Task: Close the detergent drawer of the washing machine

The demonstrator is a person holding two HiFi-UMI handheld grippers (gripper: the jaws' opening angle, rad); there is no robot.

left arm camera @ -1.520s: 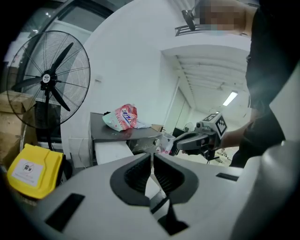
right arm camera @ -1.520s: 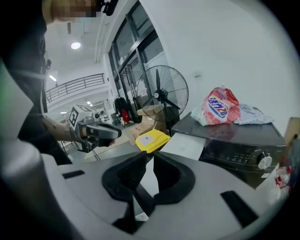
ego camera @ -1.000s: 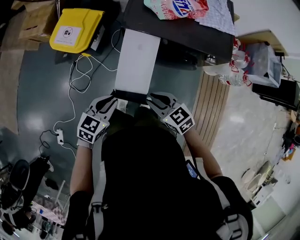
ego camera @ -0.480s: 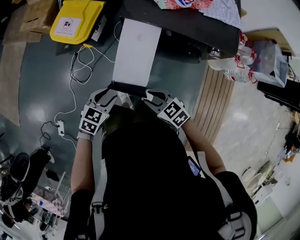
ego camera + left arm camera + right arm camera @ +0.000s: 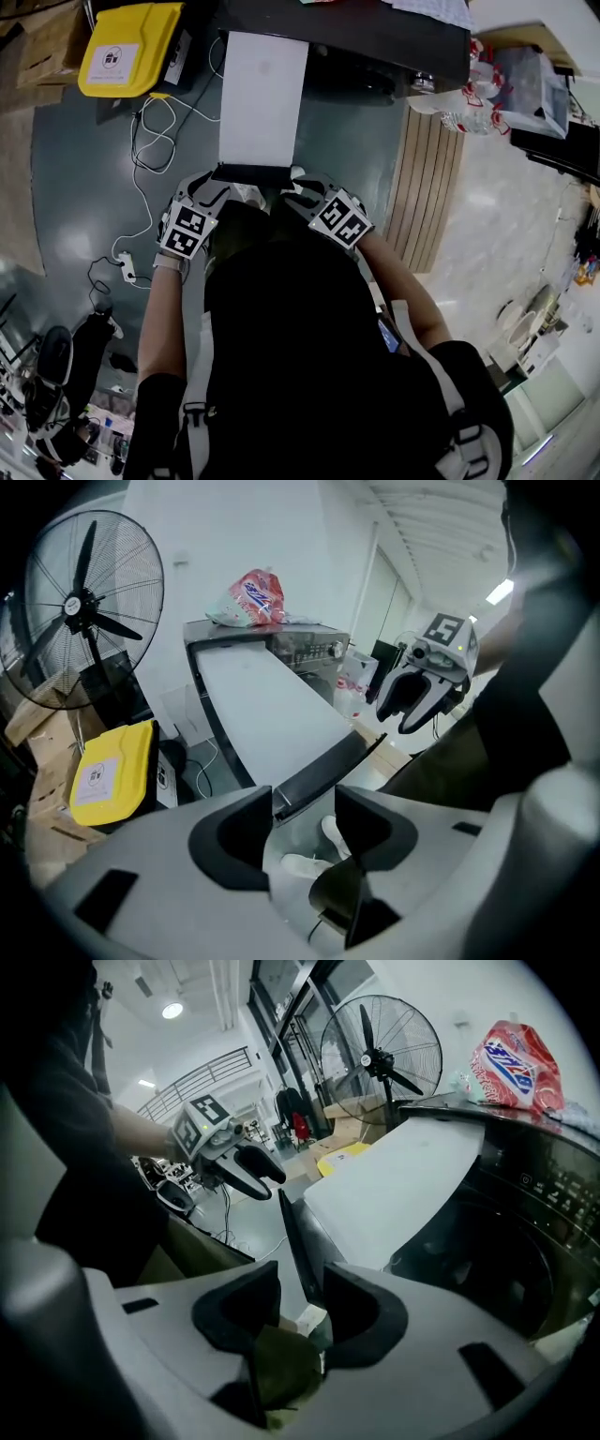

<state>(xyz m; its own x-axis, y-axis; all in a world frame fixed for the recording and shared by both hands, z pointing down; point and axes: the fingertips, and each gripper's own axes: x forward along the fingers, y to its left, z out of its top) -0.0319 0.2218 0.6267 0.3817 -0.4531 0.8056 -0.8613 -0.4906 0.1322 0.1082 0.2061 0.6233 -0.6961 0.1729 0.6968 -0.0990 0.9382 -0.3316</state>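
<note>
Washing machine (image 5: 375,42) at the far side, its lid (image 5: 262,94) reaching out toward the near side. Bag (image 5: 248,597) on the machine's top, behind the lid. Left of the machine, on the floor (image 5: 75,187): a box (image 5: 127,56), a fan (image 5: 89,611) beyond it. Cable (image 5: 141,159) loops between box and lid, nearer end by a power strip (image 5: 125,272). Slatted platform (image 5: 427,206) right of the lid.

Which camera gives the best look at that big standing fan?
The left gripper view: the fan fills its upper left, with blades and cage clear. The right gripper view shows it smaller and farther back. The head view doesn't show it.
</note>
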